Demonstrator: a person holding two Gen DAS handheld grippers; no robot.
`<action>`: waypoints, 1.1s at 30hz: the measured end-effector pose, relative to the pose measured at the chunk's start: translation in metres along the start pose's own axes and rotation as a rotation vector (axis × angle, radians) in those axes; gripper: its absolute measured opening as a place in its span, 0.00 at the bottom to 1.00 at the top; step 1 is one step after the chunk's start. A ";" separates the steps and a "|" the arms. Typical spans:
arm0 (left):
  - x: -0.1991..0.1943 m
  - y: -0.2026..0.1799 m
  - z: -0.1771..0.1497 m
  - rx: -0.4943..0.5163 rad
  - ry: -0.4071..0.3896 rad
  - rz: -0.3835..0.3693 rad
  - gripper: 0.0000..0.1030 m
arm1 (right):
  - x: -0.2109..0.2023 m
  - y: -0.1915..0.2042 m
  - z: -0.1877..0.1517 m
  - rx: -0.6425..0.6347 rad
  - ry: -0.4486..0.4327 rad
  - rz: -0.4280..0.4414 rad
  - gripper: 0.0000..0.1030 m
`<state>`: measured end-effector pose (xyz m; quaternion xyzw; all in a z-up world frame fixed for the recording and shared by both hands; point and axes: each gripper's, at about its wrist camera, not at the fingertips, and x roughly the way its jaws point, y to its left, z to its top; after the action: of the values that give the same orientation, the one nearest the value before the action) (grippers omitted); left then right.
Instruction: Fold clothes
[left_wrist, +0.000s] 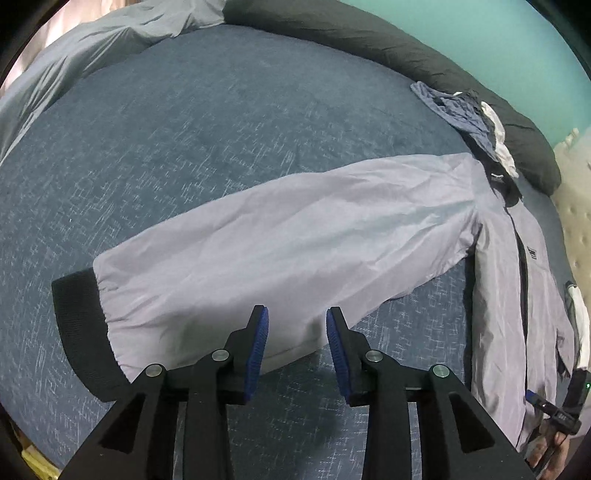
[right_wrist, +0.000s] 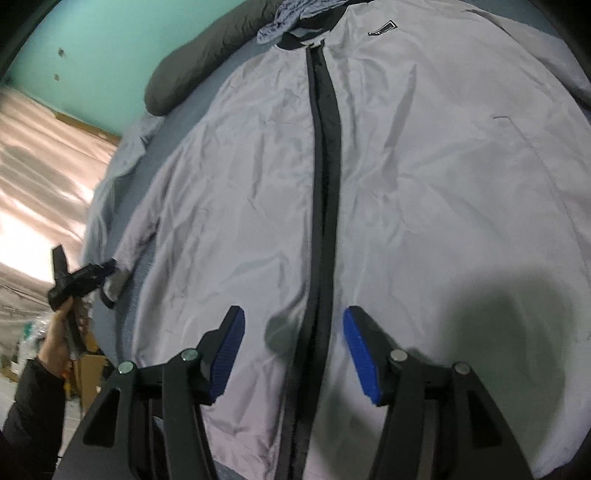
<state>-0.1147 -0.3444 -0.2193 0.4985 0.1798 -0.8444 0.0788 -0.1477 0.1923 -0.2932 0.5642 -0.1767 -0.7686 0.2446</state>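
Note:
A light grey jacket lies flat on the blue bedspread (left_wrist: 184, 129). In the left wrist view its sleeve (left_wrist: 295, 229) stretches out to the left and ends in a black cuff (left_wrist: 77, 325). My left gripper (left_wrist: 297, 332) hovers open over the sleeve's near edge, pads apart and pressing nothing. In the right wrist view the jacket's front (right_wrist: 424, 184) fills the frame, with a black zipper (right_wrist: 325, 184) down its middle. My right gripper (right_wrist: 293, 332) stands open, straddling the zipper near the hem. The left gripper (right_wrist: 99, 271), blurred and held by a hand (right_wrist: 55, 332), is by the sleeve's cuff.
A long dark grey pillow (left_wrist: 369, 40) runs along the teal wall, with a crumpled blue and white garment (left_wrist: 461, 110) by the jacket's collar. A pale grey duvet (left_wrist: 92, 48) is bunched at the far left. Cream mattress (left_wrist: 576, 221) shows at the right edge.

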 end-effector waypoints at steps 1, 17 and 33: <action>-0.001 -0.003 0.001 0.012 -0.007 -0.001 0.35 | 0.002 0.002 0.000 -0.008 0.007 -0.008 0.55; 0.037 -0.071 0.013 0.167 -0.001 -0.037 0.41 | 0.000 -0.008 -0.004 -0.010 0.011 0.048 0.40; 0.083 -0.071 0.014 0.089 0.110 -0.057 0.43 | 0.003 -0.019 -0.003 0.025 0.017 0.092 0.39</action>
<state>-0.1892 -0.2807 -0.2691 0.5418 0.1603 -0.8248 0.0223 -0.1491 0.2056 -0.3069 0.5648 -0.2099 -0.7495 0.2740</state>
